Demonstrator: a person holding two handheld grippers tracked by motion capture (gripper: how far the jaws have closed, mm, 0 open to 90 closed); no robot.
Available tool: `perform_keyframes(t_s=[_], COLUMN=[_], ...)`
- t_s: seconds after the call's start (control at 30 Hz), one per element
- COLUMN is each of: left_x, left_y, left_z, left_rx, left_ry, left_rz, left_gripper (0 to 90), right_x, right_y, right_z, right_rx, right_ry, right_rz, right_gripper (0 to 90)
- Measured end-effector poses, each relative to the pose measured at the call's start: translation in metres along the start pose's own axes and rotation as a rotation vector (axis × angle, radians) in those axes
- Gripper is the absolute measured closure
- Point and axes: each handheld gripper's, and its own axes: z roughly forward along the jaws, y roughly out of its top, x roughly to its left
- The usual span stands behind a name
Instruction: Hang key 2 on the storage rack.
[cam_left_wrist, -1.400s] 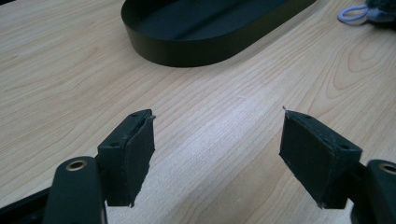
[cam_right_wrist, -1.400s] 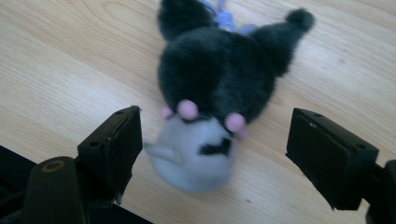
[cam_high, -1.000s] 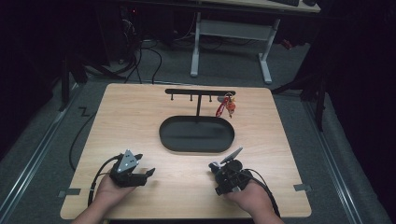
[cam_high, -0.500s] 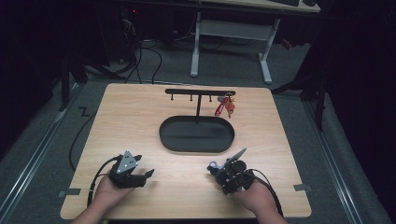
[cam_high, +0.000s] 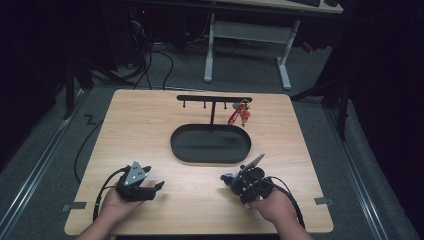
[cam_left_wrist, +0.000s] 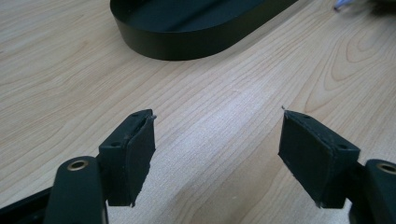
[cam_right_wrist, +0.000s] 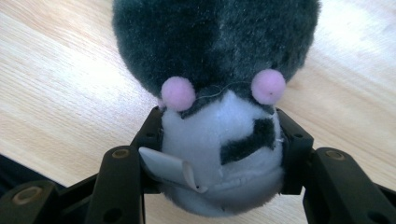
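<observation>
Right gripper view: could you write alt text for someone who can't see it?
A small plush toy, dark grey fur on top with a white body, two pink pom-poms and a white tag, sits squeezed between the right gripper's two black jaws, which have just been closing on it. Beneath it lies a light wooden table.

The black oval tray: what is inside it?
The tray looks empty: just its dark floor, with a thin black stand rising at its far edge. Beside the stand's post hangs a red keychain. The near wall hides a strip of the floor.
</observation>
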Motion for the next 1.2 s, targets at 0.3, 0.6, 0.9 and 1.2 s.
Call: perform_keyframes(t_s=[0.3,0.6,0.9,1.2], left_x=[0.001,0.001,0.001,0.003], left_y=[0.0,0.0,0.0,0.0], left_z=[-0.001,-0.001,-0.001,0.0], left_rx=[-0.005,-0.005,-0.005,-0.005], left_ry=[0.0,-0.007,-0.008,-0.011], left_rz=[-0.005,-0.005,-0.006,-0.007], left_gripper=[27.4,27.6,27.8,28.2], right_x=[0.002,-0.004,-0.006,-0.013], right_y=[0.007,0.022,0.036,0.058], right_z=[-0.016,-0.038,-0.056,-0.086], right_rx=[0.015,-0.005,-0.011,-0.04], right_ry=[-0.009,0.009,0.017,0.008], right_rz=[-0.065,-0.031,-0.021,-0.013], right_gripper=[49.0,49.0,49.0,49.0])
